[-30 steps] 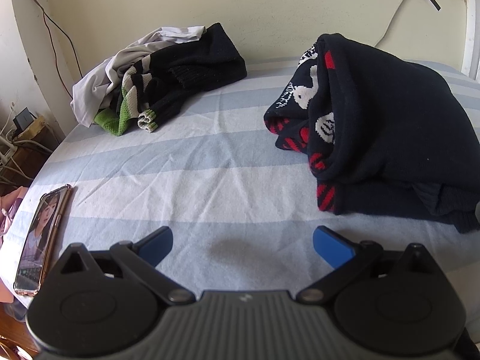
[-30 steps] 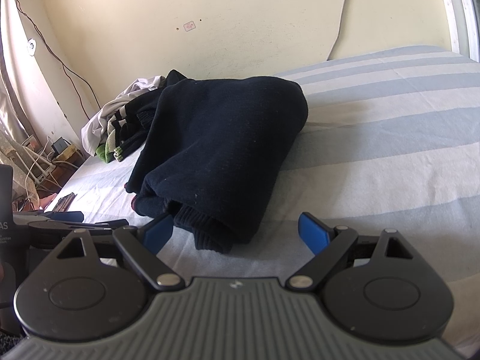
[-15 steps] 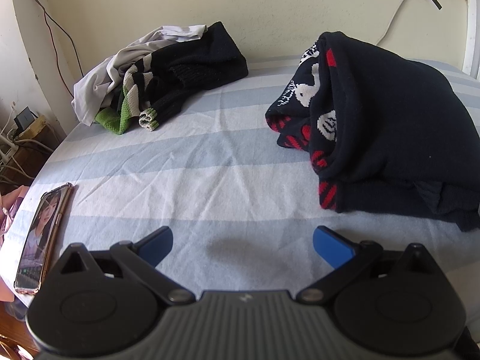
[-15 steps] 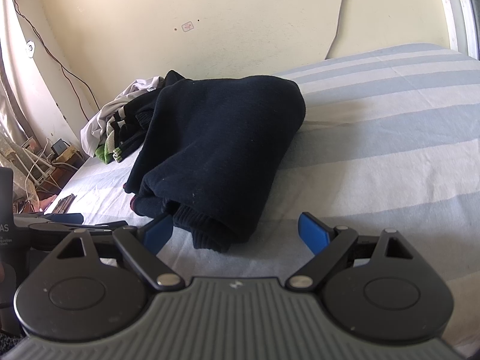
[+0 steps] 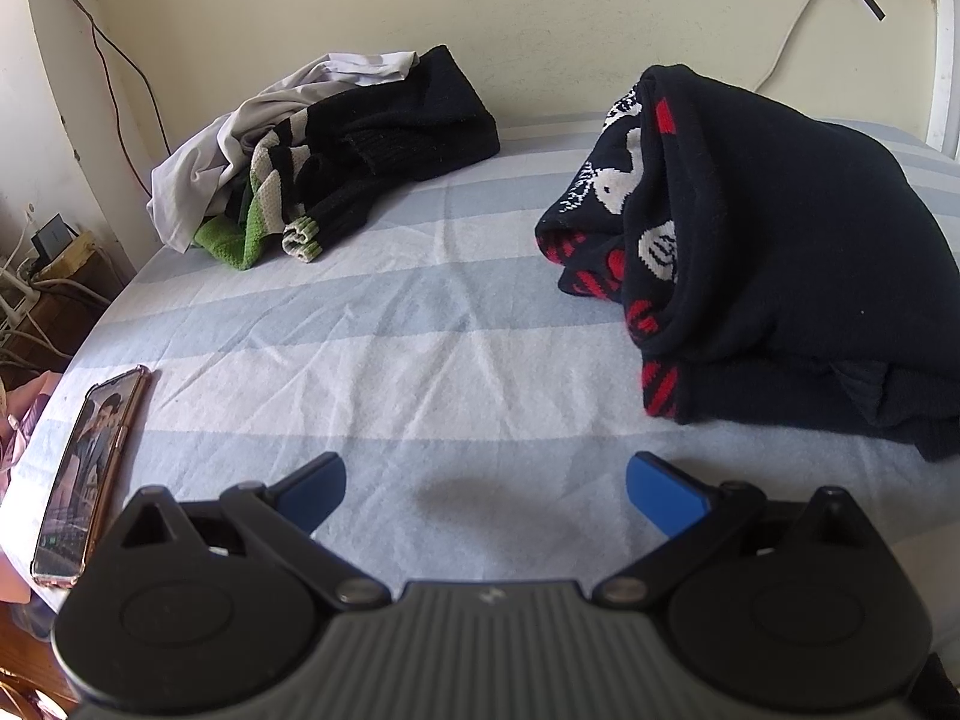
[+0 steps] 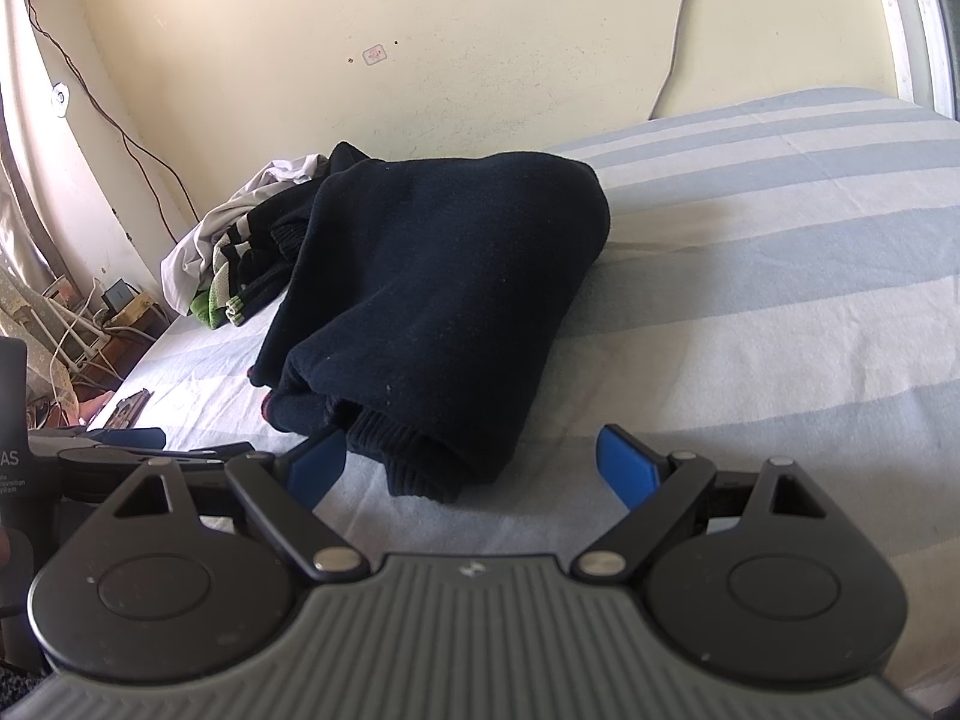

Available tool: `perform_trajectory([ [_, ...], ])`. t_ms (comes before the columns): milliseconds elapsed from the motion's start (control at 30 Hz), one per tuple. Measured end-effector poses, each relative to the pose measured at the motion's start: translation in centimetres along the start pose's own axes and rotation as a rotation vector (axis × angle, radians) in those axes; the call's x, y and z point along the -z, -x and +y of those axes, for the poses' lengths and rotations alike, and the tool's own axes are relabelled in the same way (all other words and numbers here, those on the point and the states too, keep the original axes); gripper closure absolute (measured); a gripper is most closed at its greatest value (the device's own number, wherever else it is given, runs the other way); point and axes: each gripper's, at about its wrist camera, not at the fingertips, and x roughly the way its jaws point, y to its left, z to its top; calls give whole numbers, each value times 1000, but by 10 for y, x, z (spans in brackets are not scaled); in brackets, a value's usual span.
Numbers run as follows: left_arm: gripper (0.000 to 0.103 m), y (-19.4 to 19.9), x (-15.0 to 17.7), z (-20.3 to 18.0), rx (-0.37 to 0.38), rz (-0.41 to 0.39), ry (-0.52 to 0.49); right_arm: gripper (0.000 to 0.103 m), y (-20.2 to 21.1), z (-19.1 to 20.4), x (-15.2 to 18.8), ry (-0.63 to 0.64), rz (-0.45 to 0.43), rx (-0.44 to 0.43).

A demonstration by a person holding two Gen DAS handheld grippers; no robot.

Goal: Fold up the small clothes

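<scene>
A folded dark navy sweater (image 5: 780,252) with red and white pattern inside lies on the striped bed, right in the left wrist view. It sits centre in the right wrist view (image 6: 444,312). A heap of unfolded clothes (image 5: 336,150), white, black and green striped, lies at the far left by the wall; it also shows in the right wrist view (image 6: 252,252). My left gripper (image 5: 486,489) is open and empty above bare sheet. My right gripper (image 6: 471,462) is open and empty, just in front of the sweater's near edge.
A phone (image 5: 90,474) in a pink case lies at the bed's left edge. The bed sheet (image 5: 390,348) is blue and white striped. Cables and a power strip (image 6: 78,324) sit on the floor at the left. The wall (image 6: 420,30) runs behind the bed.
Both grippers have stayed open. Both views have shifted very slightly; the clothes have not moved.
</scene>
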Motion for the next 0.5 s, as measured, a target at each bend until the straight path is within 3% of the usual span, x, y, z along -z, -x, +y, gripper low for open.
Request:
perform_trajectory([
  [500,0,3,-1,-3,13,-14,-8,11,1,0,0,1,0,-1],
])
